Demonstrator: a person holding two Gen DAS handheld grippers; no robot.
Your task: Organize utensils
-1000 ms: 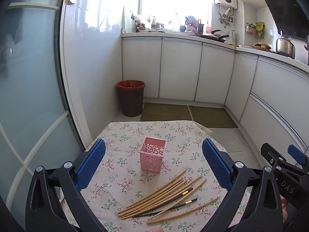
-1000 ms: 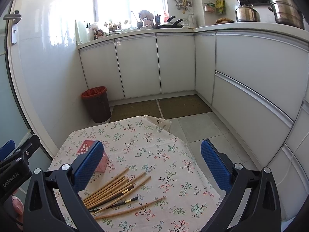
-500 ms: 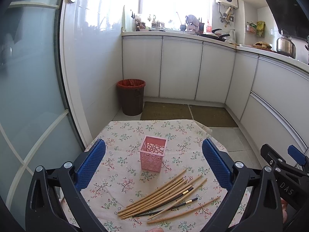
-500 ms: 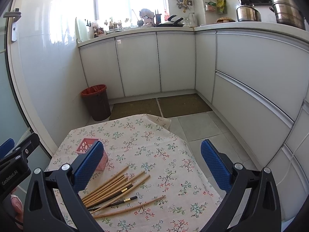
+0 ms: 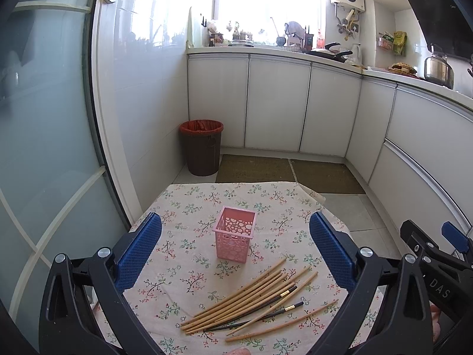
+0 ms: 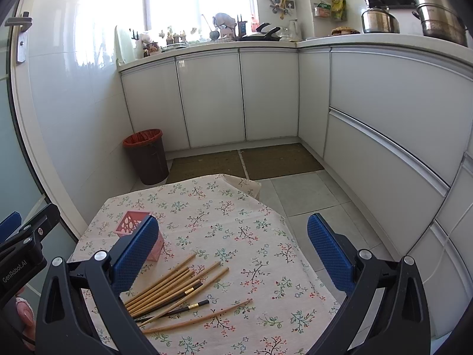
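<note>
The chopsticks [image 5: 254, 298] lie loose in a fanned bundle on the near part of my floral tablecloth [image 5: 189, 207], mostly pale wooden ones with two dark ones among them and one wooden stick lying a little apart at the near edge, and the pink perforated basket [image 5: 235, 233] stands upright just beyond their far tips. My left gripper [image 5: 235, 247] hovers above them with its blue pads spread wide and nothing between them, and my right gripper [image 6: 233, 250] is spread just as wide and empty over the cloth's right side. Past the table a brown bin [image 5: 202, 148] stands on the floor by the white cabinets [image 5: 278, 103].
</note>
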